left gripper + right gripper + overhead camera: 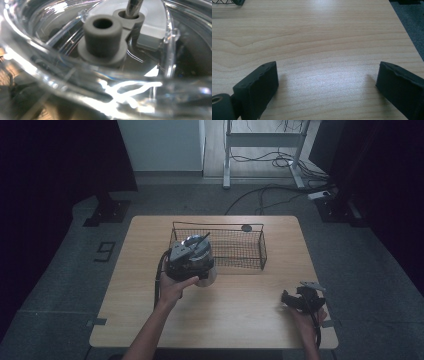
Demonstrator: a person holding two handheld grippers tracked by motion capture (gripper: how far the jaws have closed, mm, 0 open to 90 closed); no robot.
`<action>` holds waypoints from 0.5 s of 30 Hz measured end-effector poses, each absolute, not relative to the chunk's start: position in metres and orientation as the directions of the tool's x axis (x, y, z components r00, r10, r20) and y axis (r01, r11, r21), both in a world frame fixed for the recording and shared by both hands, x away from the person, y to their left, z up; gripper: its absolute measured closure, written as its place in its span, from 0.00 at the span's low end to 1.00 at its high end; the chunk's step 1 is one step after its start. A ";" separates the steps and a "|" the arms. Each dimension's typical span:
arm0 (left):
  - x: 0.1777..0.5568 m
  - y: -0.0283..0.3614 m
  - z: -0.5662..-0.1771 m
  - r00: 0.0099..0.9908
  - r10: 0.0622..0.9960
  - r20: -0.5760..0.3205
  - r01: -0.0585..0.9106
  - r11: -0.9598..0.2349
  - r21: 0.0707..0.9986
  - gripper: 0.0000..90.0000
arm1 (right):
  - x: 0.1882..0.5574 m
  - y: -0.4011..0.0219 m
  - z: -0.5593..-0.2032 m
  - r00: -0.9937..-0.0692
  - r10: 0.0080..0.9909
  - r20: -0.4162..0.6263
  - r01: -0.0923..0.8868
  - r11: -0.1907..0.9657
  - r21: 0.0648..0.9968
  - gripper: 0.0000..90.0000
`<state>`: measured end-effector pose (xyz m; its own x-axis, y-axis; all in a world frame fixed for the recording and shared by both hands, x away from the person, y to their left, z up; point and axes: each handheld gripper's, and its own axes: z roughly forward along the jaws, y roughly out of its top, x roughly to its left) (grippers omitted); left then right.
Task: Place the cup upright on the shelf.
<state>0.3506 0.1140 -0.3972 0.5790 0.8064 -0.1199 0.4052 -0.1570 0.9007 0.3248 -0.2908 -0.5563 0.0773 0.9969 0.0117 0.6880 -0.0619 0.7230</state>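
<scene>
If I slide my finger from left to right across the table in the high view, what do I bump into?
Left gripper with a clear plastic container → wire basket → right gripper.

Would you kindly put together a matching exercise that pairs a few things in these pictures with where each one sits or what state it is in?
Things:
1. wire basket
2. clear container
3. right tool
4. left tool

Places or states:
A. jaws spread wide over bare wood near the table's right edge
B. against the clear container, at the basket's left end
C. at the far middle of the table
D. transparent, with a grey tube-shaped part inside

Pairs: 1-C, 2-D, 3-A, 4-B
</scene>
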 end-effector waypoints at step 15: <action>0.360 0.113 -0.387 0.571 0.814 -0.110 0.404 -0.162 0.900 0.04 | 0.325 -0.291 -0.556 0.077 0.997 0.011 0.691 -0.061 0.721 0.04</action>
<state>0.3604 0.1132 -0.3872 0.5710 0.8136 -0.1097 0.4043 -0.1624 0.9001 0.3247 -0.2909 -0.5561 0.0765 0.9970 0.0109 0.6905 -0.0609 0.7207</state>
